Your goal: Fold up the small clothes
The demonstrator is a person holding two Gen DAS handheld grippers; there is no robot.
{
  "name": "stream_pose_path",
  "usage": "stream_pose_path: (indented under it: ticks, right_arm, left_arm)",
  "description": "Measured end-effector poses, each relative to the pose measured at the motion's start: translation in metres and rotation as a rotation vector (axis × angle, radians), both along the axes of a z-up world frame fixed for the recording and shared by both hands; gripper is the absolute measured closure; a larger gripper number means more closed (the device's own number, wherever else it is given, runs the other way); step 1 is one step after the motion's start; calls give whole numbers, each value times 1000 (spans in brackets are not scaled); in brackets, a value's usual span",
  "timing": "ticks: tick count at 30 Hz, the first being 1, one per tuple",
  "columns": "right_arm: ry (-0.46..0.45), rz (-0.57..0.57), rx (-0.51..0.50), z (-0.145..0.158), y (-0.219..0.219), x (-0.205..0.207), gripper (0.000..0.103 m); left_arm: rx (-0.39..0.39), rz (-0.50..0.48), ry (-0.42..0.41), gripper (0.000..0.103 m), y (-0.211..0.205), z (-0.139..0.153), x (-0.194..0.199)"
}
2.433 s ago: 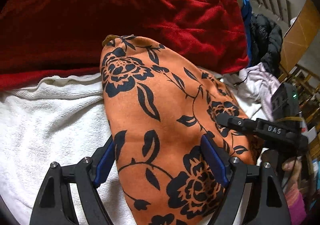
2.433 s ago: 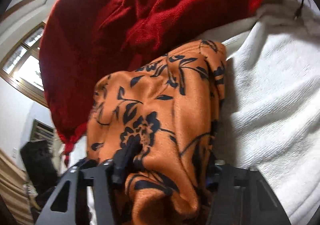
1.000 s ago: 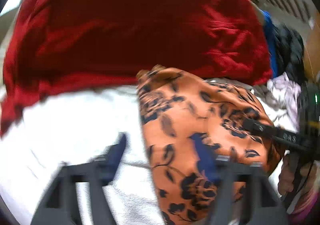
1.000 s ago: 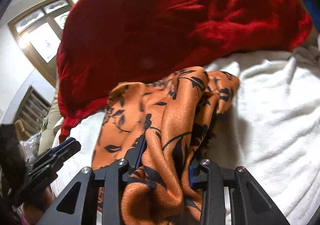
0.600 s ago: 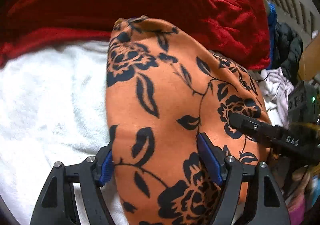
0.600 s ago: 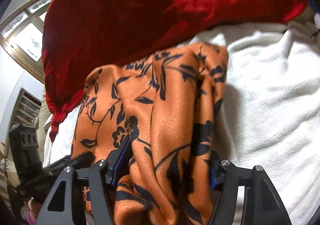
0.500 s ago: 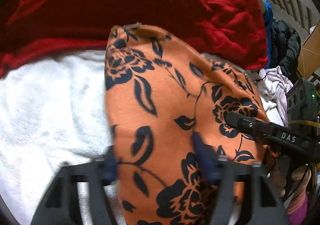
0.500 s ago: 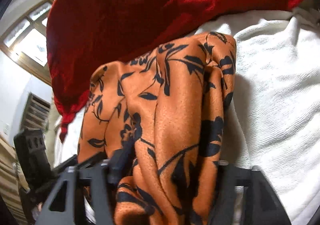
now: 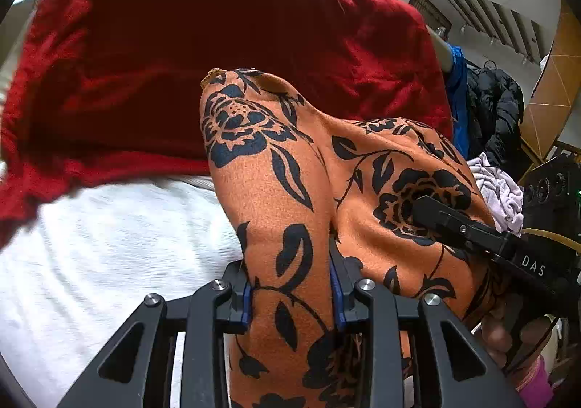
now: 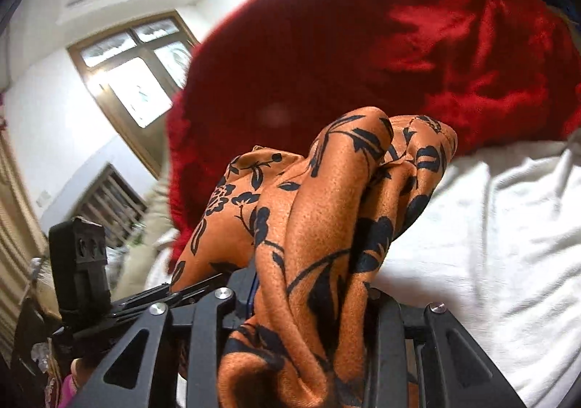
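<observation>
Both grippers pinch the orange floral cloth [image 9: 276, 190]: left gripper [image 9: 290, 293] has just closed narrow on a fold; right gripper [image 10: 312, 295] grips bunched fabric.

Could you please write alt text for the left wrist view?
The left gripper pinches a bunched orange floral cloth above a white towel, a red blanket behind; the right gripper grips the cloth's right side.

left tongs [image 9: 290, 293]: jaws just closed in, pads clamping bunched cloth | right tongs [image 10: 308, 293]: jaws just closed further, clamping a fold of cloth | both angled downward
</observation>
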State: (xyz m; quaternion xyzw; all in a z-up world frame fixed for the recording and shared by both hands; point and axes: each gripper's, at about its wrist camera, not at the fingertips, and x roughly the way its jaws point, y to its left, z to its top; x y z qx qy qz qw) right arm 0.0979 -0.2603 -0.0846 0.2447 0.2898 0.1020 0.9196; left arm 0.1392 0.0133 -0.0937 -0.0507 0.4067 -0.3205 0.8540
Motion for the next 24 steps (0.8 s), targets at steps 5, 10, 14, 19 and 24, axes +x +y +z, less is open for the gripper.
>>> stream_pose_path:
  ticks: [5, 10, 14, 19, 24]
  right_arm:
    - [-18, 24, 15, -3, 25, -4, 68]
    - [122, 12, -3, -54, 36, 10, 68]
    - [305, -34, -80, -100, 42, 20, 64]
    - [254, -77, -152, -74, 35, -4, 43]
    - [148, -188, -313, -32, 31, -57, 40]
  left_arm:
    - [27, 21, -5, 69, 19, -6, -15]
    - [161, 21, 102, 67, 21, -59, -14]
    - [256, 62, 129, 45, 19, -85, -17]
    - [359, 199, -81, 26, 37, -42, -41]
    - [492, 368, -283, 22, 51, -4, -76]
